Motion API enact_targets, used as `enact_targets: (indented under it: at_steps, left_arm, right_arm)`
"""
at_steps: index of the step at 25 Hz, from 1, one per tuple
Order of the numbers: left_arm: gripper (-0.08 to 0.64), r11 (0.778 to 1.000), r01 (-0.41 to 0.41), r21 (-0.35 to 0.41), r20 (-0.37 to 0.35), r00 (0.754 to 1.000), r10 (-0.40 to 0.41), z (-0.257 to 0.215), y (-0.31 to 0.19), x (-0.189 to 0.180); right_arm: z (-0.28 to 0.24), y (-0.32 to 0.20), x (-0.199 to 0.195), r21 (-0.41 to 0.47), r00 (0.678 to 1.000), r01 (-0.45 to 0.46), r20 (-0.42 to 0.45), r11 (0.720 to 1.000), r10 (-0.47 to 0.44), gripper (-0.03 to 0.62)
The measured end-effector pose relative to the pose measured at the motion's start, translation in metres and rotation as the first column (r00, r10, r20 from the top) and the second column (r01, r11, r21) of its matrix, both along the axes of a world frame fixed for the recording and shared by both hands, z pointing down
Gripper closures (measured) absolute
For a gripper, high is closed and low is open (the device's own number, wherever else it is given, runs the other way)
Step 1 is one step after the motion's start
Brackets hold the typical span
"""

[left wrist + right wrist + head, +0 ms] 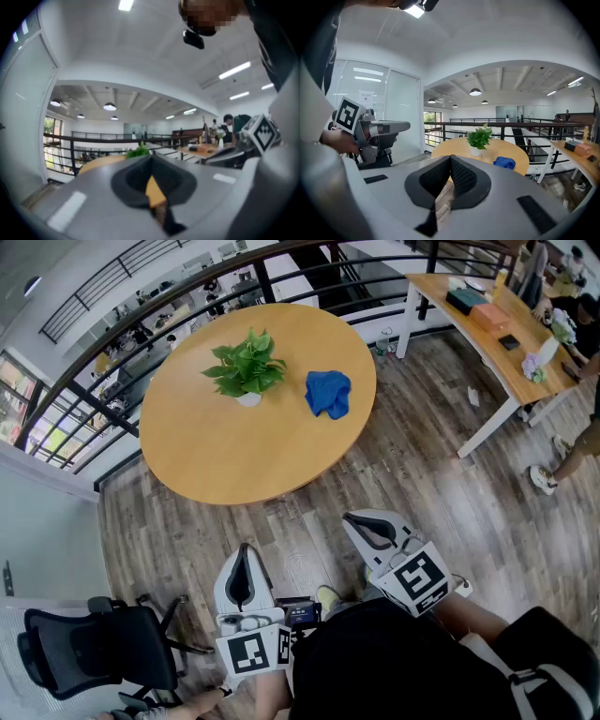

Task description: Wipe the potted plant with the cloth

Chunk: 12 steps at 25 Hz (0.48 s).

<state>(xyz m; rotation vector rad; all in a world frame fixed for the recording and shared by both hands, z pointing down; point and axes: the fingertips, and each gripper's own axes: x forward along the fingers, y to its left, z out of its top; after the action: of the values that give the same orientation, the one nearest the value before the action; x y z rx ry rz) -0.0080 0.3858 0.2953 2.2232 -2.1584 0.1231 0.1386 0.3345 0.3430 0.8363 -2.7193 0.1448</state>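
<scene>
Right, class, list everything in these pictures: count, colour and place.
round table: one, light wood, centre.
potted plant: one, green in white pot, on the table.
cloth: one, blue, bunched on the table, right of the plant.
desk: one, light wood, white legs, upper right.
office chair: one, black, lower left.
railing: one, black, behind the table.
left gripper: one, grey, shut, empty, low before the table.
right gripper: one, grey, shut, empty, beside it.
</scene>
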Motion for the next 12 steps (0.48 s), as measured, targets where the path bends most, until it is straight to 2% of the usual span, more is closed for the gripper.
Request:
enact_targets:
  at_steps: [12]
  left_arm:
    - [0.560,1.000,-0.015,-0.002,0.005,1.000,0.015,0.007,0.018,-0.047]
  right_arm:
    - [0.002,0.013,-0.043,-0.018,1.000,-0.024,0.004,1.000,0.024,0.584]
